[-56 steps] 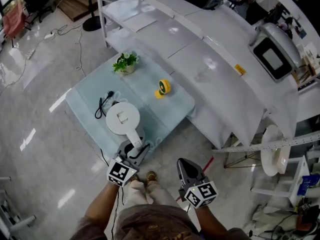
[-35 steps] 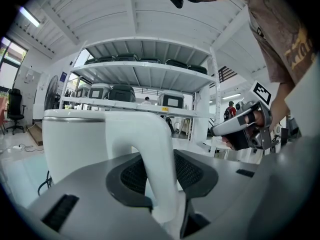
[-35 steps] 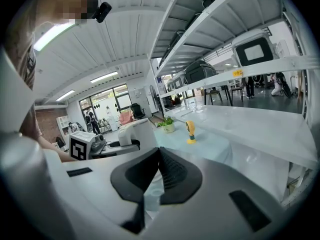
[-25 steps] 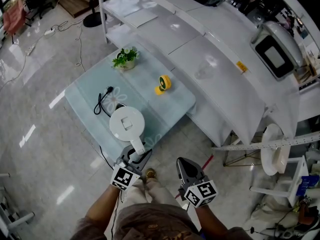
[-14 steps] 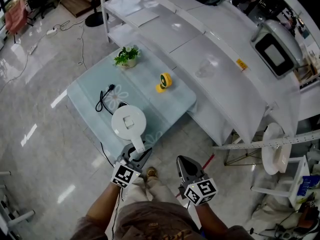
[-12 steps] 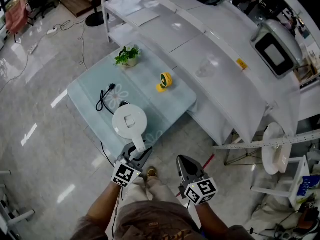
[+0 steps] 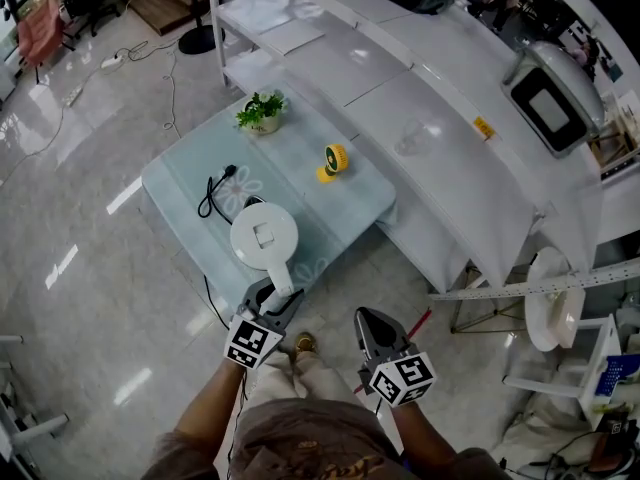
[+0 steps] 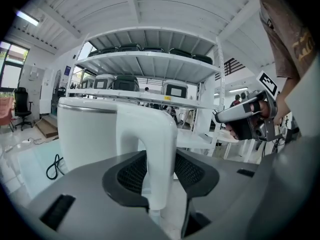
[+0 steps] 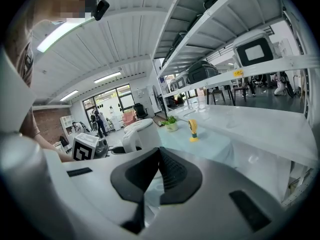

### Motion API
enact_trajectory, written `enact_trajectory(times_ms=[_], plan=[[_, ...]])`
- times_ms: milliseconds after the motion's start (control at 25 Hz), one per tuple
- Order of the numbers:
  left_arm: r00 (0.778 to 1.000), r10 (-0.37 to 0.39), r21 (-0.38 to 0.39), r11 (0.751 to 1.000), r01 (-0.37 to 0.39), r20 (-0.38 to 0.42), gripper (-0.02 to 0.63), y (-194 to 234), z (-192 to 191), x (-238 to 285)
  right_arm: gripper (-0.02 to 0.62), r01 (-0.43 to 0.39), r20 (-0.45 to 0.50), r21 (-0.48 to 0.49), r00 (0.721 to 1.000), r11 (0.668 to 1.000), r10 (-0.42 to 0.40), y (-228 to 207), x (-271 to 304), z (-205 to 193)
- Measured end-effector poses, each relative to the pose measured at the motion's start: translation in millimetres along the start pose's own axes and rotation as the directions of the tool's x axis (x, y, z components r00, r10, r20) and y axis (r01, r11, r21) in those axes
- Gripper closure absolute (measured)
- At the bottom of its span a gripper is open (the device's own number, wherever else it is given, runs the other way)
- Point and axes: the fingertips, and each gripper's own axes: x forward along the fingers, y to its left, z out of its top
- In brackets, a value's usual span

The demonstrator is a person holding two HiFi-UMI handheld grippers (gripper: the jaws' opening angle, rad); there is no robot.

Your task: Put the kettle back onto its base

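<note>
Pale glass worktop [image 7: 350,208], low, in a big workshop with white shelving and a shiny floor all round. Starting at the left, the black power cord [image 7: 212,196] lies looped on the glass. Just right of it stands the white kettle [image 7: 264,236], upright, with its handle [image 8: 155,134] pointing back at the person.

What's just changed is the left gripper [image 7: 272,298]. Its jaws have been opening around that handle, so the handle sits between the pads but the squeeze looks let go. Over the last second the kettle has pretty much stayed on the same spot next to the cord.

The base itself can't be seen. The kettle covers it from above, and the gripper body blocks it in the left gripper view. Going by the cord leading under the kettle, it's probably seated, so this reads as the release at the end of the job. All that seems left is backing out without nudging the handle.

Further right, the little yellow fan [image 7: 331,161] sits untouched. The right gripper [image 7: 370,320] hangs off the worktop edge, clenched on nothing, same as before.
</note>
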Motion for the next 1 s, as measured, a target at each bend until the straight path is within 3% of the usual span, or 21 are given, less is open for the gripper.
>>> enact_trajectory(times_ms=[520, 760, 1000], plan=[[0.998, 0.068, -0.002, 0.998, -0.068, -0.002, 0.405, 10, 26, -49, 0.601, -0.057, 0.022, -0.028, 0.998, 0.998, 0.057, 12, 10, 12], [0.989, 0.138, -0.031, 0.990, -0.137, 0.050, 0.403, 21, 67, -85, 0.601, -0.089, 0.048, -0.052, 0.995, 0.995, 0.092, 23, 16, 31], [0.966, 0.220, -0.079, 0.974, -0.211, 0.132, 0.403, 35, 109, -124, 0.601, -0.110, 0.086, -0.093, 0.989, 0.990, 0.118, 34, 17, 60]])
